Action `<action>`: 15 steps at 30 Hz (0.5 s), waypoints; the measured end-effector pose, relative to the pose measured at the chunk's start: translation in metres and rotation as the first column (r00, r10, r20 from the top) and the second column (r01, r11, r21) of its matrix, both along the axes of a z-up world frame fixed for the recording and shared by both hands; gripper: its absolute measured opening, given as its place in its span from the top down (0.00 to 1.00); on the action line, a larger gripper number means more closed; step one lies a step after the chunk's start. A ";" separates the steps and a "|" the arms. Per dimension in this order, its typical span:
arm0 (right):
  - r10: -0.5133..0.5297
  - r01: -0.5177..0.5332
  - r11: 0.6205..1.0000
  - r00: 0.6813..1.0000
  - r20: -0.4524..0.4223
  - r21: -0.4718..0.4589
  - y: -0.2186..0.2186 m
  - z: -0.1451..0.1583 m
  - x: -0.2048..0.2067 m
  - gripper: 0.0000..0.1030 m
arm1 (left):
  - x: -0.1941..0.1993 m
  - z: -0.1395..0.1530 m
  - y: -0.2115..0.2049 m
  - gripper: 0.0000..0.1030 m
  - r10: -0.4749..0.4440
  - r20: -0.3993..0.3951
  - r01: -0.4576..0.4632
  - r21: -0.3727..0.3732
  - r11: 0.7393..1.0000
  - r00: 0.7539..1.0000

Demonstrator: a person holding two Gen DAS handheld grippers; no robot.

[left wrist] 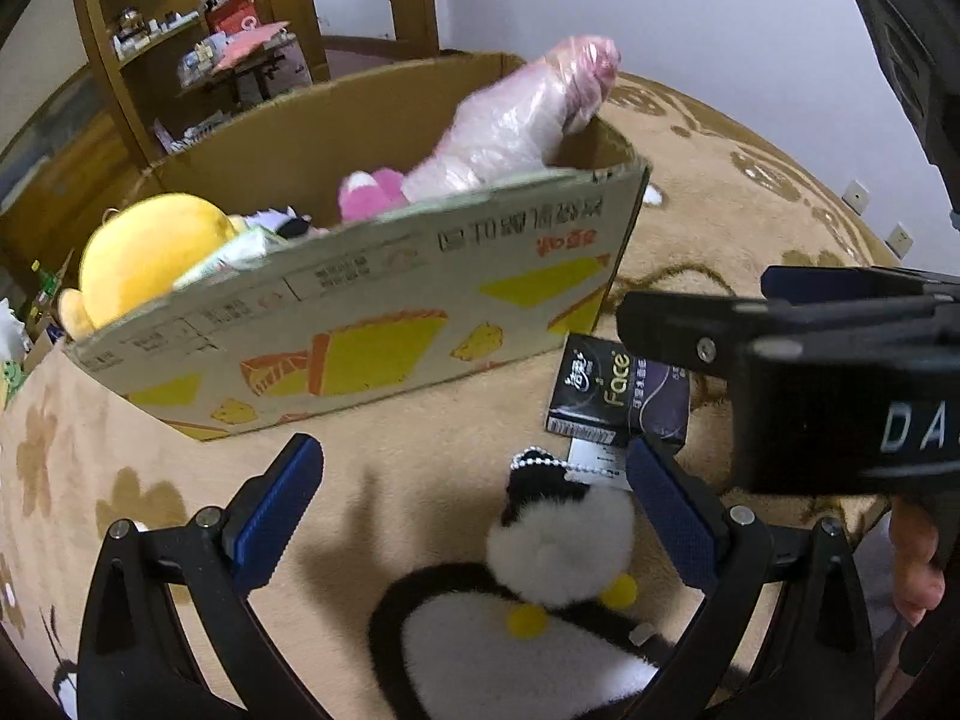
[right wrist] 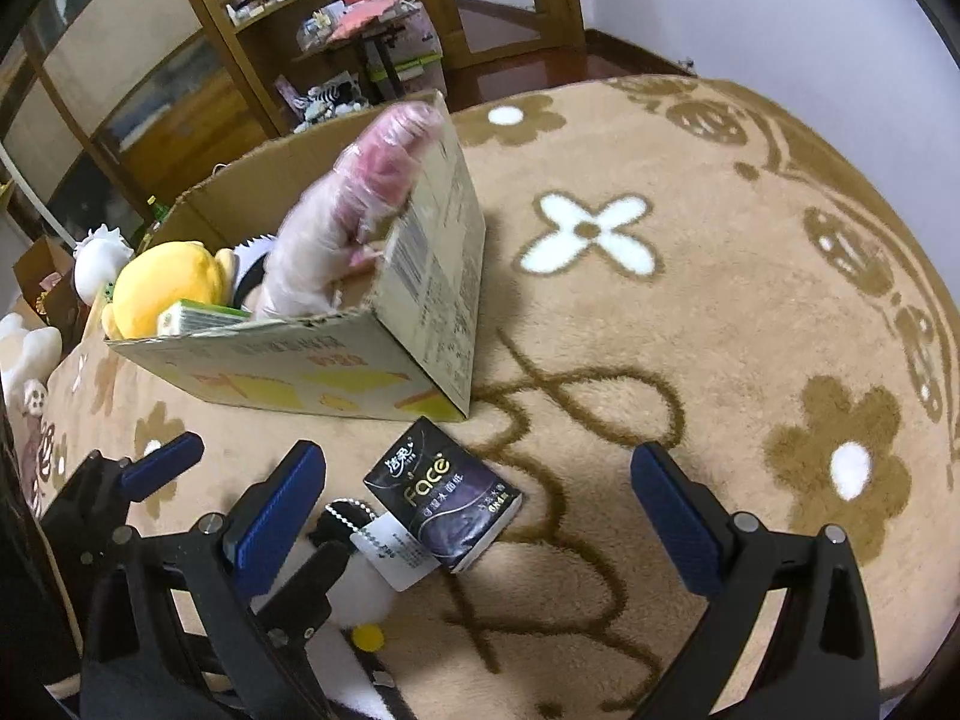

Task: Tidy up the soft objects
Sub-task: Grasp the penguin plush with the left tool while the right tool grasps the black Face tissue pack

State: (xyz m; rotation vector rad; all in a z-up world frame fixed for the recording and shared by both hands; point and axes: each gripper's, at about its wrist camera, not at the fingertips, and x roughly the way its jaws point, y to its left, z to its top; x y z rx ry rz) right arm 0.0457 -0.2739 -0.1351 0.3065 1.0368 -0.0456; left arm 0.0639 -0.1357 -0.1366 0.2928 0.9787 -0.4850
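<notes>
A black-and-white penguin plush (left wrist: 540,588) lies on the tan blanket between the fingers of my open left gripper (left wrist: 474,492); it also shows in the right wrist view (right wrist: 360,588). A dark "Face" tissue pack (left wrist: 618,396) (right wrist: 447,510) lies just beyond it, in front of my open, empty right gripper (right wrist: 477,501). The cardboard box (left wrist: 372,324) (right wrist: 420,300) holds a yellow plush (left wrist: 144,258) (right wrist: 165,288), a pink plush (left wrist: 369,192) and a plastic-wrapped pink item (left wrist: 522,120) (right wrist: 348,222).
The right gripper body (left wrist: 840,372) crosses the right side of the left wrist view. White plush toys (right wrist: 36,348) sit at the blanket's left edge. Wooden shelves (right wrist: 198,66) and a cluttered stand (right wrist: 372,24) are behind the box.
</notes>
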 end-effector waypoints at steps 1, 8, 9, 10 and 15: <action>-0.005 0.005 1.000 1.000 -0.006 0.009 -0.001 -0.003 0.001 0.00 | 0.000 -0.001 0.000 0.03 -0.003 -0.004 0.003 -0.004 1.000 1.000; -0.014 0.016 0.998 0.999 -0.044 0.056 -0.004 -0.019 0.010 0.00 | -0.004 -0.011 -0.011 0.03 -0.066 -0.040 0.065 -0.021 0.998 0.997; -0.015 0.018 0.998 0.999 -0.051 0.062 -0.004 -0.022 0.011 0.00 | -0.005 -0.013 -0.013 0.03 -0.073 -0.039 0.072 -0.014 0.997 0.997; -0.016 0.019 0.998 0.998 -0.056 0.067 -0.004 -0.024 0.012 0.00 | -0.006 -0.014 -0.015 0.03 -0.081 -0.037 0.081 -0.001 0.997 0.996; -0.021 0.029 0.994 0.996 -0.085 0.104 -0.005 -0.034 0.011 0.00 | -0.006 -0.024 -0.020 0.03 -0.093 -0.045 0.094 0.031 0.995 0.995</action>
